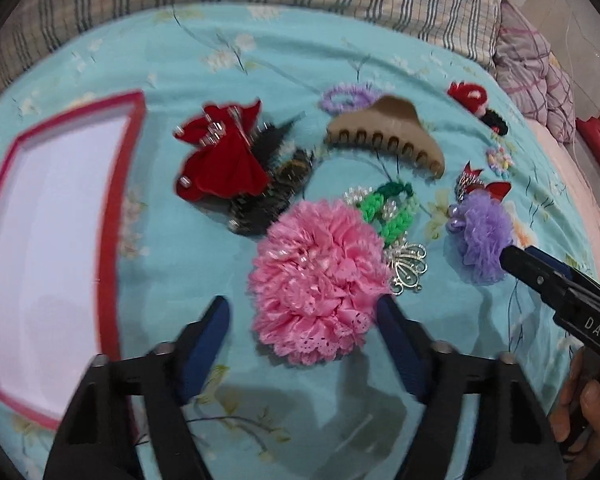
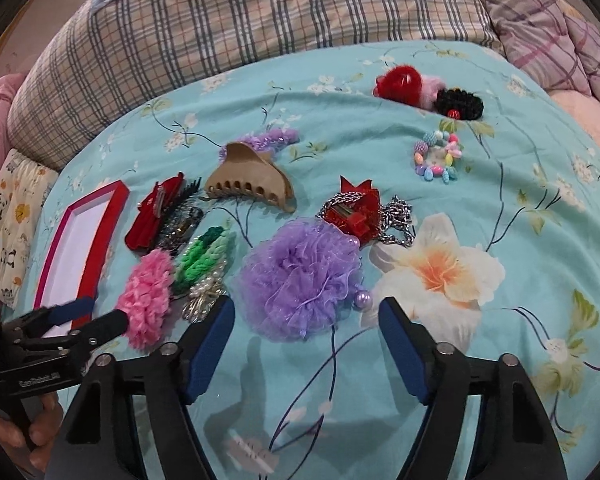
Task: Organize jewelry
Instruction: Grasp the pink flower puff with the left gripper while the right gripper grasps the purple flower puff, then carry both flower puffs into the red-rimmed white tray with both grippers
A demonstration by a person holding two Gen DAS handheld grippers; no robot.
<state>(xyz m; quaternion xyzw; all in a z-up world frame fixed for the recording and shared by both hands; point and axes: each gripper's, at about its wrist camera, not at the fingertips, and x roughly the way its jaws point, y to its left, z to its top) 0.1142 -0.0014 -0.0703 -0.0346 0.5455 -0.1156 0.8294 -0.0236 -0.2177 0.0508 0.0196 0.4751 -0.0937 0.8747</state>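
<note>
Showing beaded bracelet [image 2: 437, 159] clearly only in right view; left gripper [image 1: 302, 326] & right gripper [image 2: 307, 322] both wide open, empty.

White letters "DAS" stand on the black body of the right tool [image 1: 504, 258], at four o'clock in the left wrist view. Faint print on the left tool [image 2: 100, 314] at eight o'clock seems to read "GenRobot.AI".

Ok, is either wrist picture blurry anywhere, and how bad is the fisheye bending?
Left wrist view: the red tray at the left edge smears with blur, while the pink flower is sharper. Right wrist view: mostly crisp, the purple flower shows clearly. Both views bow the bedspread into a dome and have dark corners.
</note>
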